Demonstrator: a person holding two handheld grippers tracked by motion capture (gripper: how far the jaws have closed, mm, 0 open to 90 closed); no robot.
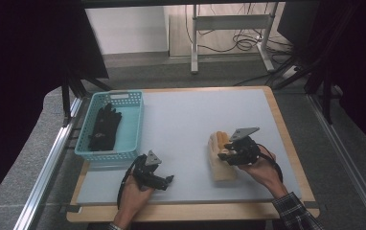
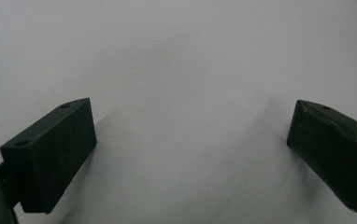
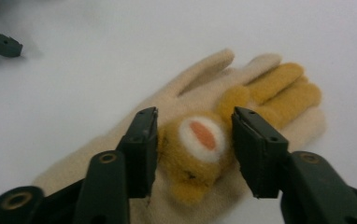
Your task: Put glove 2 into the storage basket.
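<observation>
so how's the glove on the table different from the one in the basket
The cream glove is pale with yellow-orange fingers and a fuzzy patch; the black glove is dark all over. The cream glove lies flat on the table, fingers spread, while the black glove lies inside the blue basket. The right gripper straddles the cream glove's patch; the black glove has no gripper near it. Both are soft knit-looking gloves.

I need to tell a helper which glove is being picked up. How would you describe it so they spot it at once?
On the pale grey table mat, look right of the turquoise plastic basket. There lies a cream knitted glove with a mustard-yellow plush animal patch; the other glove, black, sits inside the basket.
</observation>
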